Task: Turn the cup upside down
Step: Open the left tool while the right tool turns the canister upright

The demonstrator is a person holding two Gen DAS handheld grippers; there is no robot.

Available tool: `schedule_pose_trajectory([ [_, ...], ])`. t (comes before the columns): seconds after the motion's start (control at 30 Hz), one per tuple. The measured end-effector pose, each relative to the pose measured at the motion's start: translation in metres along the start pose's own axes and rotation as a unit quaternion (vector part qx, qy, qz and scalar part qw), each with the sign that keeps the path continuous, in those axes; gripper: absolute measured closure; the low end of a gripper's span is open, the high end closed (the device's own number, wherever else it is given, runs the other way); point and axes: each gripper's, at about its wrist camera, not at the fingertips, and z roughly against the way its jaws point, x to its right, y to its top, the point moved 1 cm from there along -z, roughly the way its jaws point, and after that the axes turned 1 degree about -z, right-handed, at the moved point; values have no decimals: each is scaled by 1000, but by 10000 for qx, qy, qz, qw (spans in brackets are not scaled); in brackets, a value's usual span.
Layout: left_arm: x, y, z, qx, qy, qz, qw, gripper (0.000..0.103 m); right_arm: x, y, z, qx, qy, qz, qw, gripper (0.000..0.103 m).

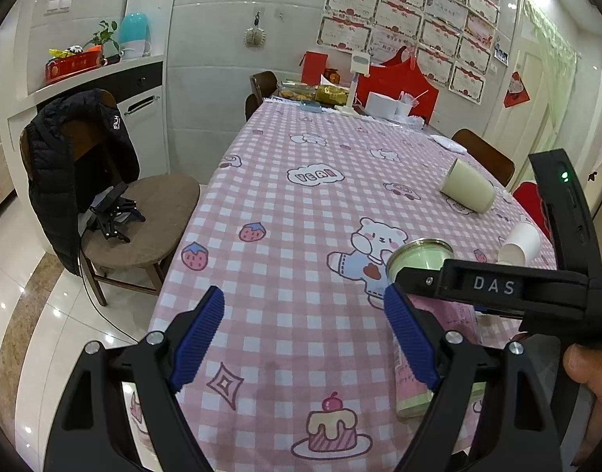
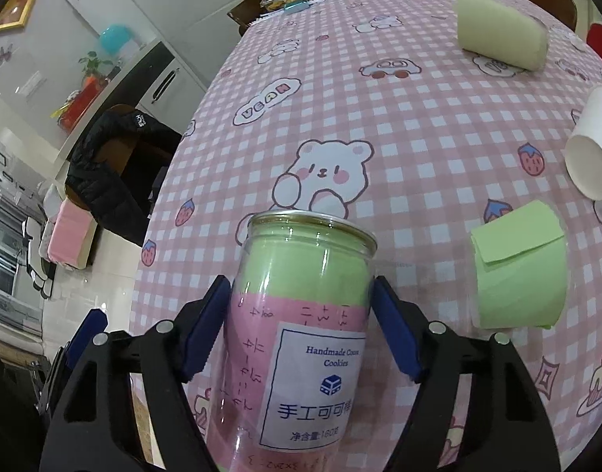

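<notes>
A clear plastic cup (image 2: 301,314) with green and pink paper inside and a white cookie label sits between the blue pads of my right gripper (image 2: 299,330), which is shut on it, open rim pointing away. In the left wrist view the same cup (image 1: 420,259) shows its round rim beside the right gripper's black body. My left gripper (image 1: 304,338) is open and empty above the pink checked tablecloth (image 1: 293,204), just left of the cup.
A pale green cup (image 2: 501,37) and a white paper cup (image 2: 591,149) lie on their sides at the right. A green paper-wrapped cup (image 2: 517,267) stands near the front. A chair with a black jacket (image 1: 76,165) is left of the table. Clutter sits at the far end.
</notes>
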Motion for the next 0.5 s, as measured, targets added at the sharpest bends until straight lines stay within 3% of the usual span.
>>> schedule_pose_trajectory([
  [0.27,5,8,-6,-15,-126,125,9998,21,-14,5,29,709,-451,693,9940,33],
  [0.5,19,16,-14,-30,-199,77,9998,21,-17,13,51,1467,-1005,1165,9771,34],
])
